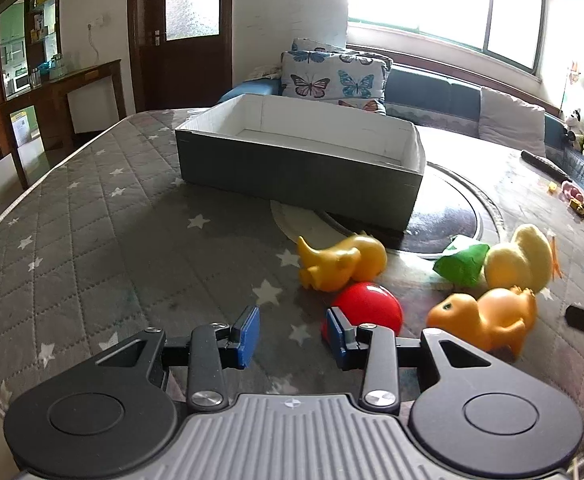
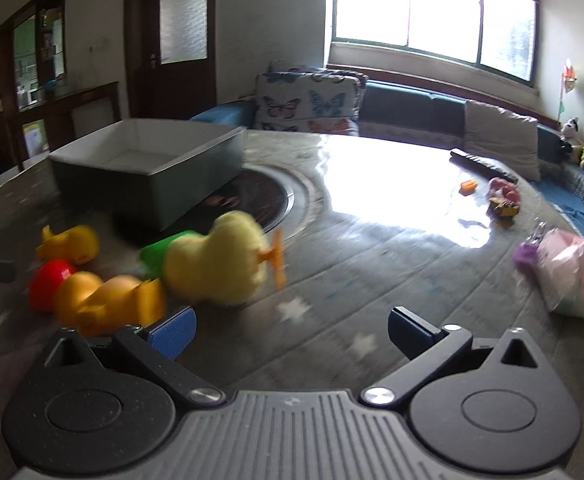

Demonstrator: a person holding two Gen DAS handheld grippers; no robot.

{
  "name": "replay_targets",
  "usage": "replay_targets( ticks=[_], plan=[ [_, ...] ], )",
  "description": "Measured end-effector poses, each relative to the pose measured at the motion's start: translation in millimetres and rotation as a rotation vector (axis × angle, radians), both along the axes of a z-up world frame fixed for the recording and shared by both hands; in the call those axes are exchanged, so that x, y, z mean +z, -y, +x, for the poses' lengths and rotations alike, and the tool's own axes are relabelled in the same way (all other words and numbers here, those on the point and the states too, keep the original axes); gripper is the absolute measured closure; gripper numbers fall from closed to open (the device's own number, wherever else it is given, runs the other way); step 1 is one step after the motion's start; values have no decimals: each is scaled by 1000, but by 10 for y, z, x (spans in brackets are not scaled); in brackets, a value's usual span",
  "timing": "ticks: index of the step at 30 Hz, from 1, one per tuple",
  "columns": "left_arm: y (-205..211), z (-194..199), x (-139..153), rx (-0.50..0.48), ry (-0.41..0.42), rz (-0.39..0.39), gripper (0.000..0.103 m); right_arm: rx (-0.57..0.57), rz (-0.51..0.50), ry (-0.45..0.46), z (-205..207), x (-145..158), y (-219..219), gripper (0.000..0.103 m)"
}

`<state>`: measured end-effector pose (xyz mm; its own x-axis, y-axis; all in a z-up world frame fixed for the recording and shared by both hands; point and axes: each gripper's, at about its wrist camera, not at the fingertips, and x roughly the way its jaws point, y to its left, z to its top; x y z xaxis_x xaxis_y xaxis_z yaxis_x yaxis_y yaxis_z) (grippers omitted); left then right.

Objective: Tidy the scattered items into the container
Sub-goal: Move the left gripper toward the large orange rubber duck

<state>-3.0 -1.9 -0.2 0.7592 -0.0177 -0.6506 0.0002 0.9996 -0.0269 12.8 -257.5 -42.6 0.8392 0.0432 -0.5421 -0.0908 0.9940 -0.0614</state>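
While both my tongs hover low over the quilted cover, this is how things lie, biggest first.

Table: the grey star-quilted cover (image 1: pixel 104 216) spreads under everything, with a dark round inset (image 1: pixel 447 216) in its middle.

Container: the grey box (image 1: pixel 292 168) with white inner walls stands upright at the far side, one corner over the round inset; what I can see of its inside looks bare.

Plush duck: the pale yellow plush duck (image 2: pixel 216 260) lies beside the inset, straight ahead of my right tongs, blurred in that view.

Green piece: a green toy (image 1: pixel 461 264) is wedged against the plush duck, on the side nearer the box.

Orange dinosaur: the orange dinosaur (image 1: pixel 487 316) lies on its side just in front of the plush duck, between my two tongs.

Yellow animal: a yellow rubber animal (image 1: pixel 339 260) lies on its side near the box's front wall, touching the red ball (image 1: pixel 371 308).

Red ball: it sits right behind my left tongs' right finger, partly hidden by it.

Left tongs: my left gripper (image 1: pixel 293 334) is spread apart, holding nothing, blue pads over bare quilt.

Right tongs: my right gripper (image 2: pixel 292 330) is spread wide, holding nothing; its left pad sits just beside the orange dinosaur.

Clutter to the right: a pink bag (image 2: pixel 571 276), a purple bit (image 2: pixel 525 254) and small toys (image 2: pixel 503 200) lie well apart from the main pile.
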Motion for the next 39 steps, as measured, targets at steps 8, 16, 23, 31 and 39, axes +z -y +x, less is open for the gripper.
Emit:
replay_targets(
  ticks=[8, 16, 23, 31, 39],
  plan=[
    [123, -204, -19, -9, -3, 8, 63, 7, -10, -102, -89, 54, -177, 0],
    [237, -313, -44, -25, -42, 11, 63, 64, 60, -108, -328, 9, -252, 0],
    [339, -399, -72, -37, -53, 24, 63, 99, 63, -144, -519, 63, -380, 0],
    [385, -482, -77, -51, -48, 28, 63, 137, 62, -171, -720, 120, -603, 0],
    [423, -542, -92, -57, -48, 28, 63, 171, 66, -206, -698, 82, -571, 0]
  ],
)
